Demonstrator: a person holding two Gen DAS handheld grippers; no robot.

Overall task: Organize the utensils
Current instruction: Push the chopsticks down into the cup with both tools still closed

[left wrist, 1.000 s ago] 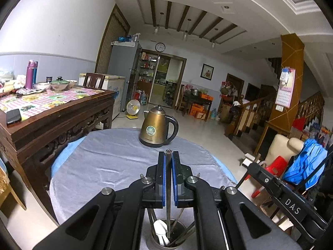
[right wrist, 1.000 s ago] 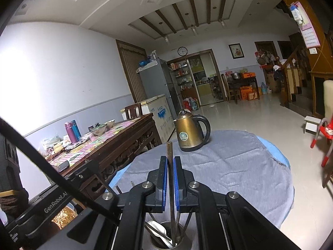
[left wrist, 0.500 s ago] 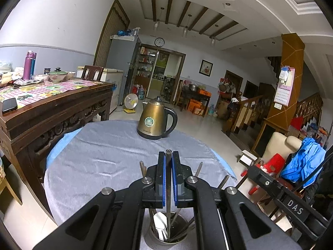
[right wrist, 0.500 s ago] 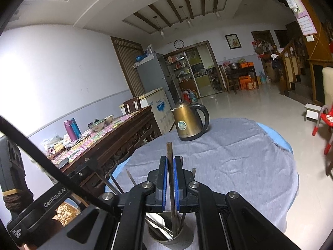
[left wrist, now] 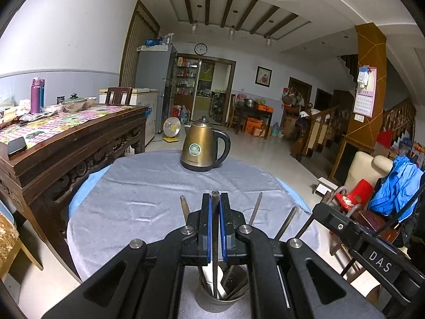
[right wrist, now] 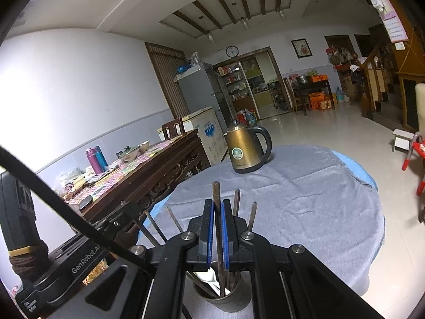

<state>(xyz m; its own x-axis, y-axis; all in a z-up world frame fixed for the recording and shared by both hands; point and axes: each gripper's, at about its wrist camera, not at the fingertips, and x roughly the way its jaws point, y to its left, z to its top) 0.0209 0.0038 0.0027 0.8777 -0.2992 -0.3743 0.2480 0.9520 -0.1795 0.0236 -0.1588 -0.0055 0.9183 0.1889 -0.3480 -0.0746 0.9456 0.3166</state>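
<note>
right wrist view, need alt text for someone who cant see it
The right gripper is shut on a dark chopstick whose lower end reaches into a metal utensil cup of chopsticks and a white spoon. Beyond it, a gold kettle stands on the grey-clothed round table.

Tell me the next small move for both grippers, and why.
Probably open both and let go: the left gripper and right gripper each pinch a chopstick whose lower end already reaches into the metal cup.
</note>
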